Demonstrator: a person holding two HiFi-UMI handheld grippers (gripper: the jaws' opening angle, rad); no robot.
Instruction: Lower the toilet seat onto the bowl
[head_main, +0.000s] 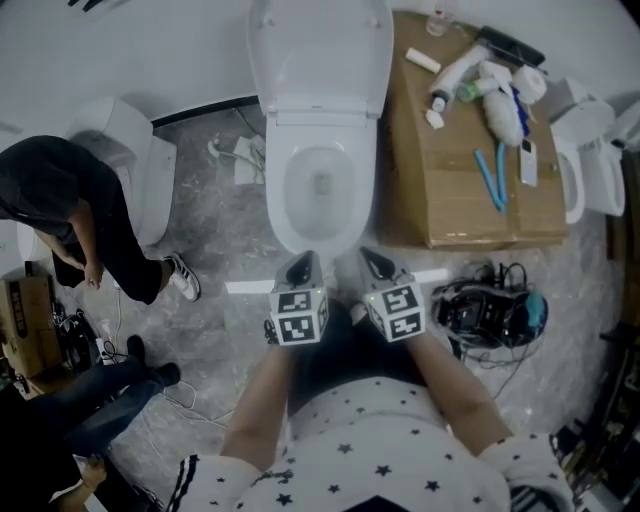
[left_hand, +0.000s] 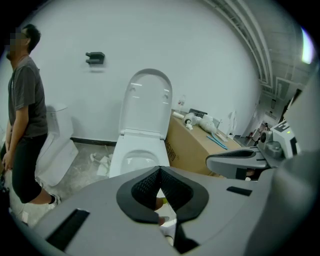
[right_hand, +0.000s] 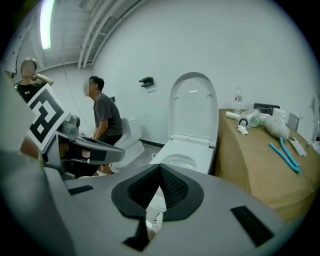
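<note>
Both grippers are pressed together with nothing between the pads: the left gripper (head_main: 300, 268) and the right gripper (head_main: 378, 264) sit side by side, each with its jaw tips meeting in its own view. They are held short of the toilet and touch nothing.

Straight ahead of them, beyond the tips, the toilet seat (head_main: 318, 45) stands upright at the back of the bowl (head_main: 316, 185), which lies open just past and below the tips. A cardboard box (head_main: 450, 170) with loose items on it stands off to the right of the right gripper.

The seat looks like glossy white moulded plastic, so probably stiff, fairly light and slippery under the pads. It seems to pivot at the back of the bowl, on the edge nearest the grippers as it stands. Its rounded top edge, farthest from them, is likely the best hold. Once tipped past upright it could fall and slam, so it wants guiding down.

It is a tall, rounded, plain white panel. Whether ring and lid are separate pieces I cannot tell.
</note>
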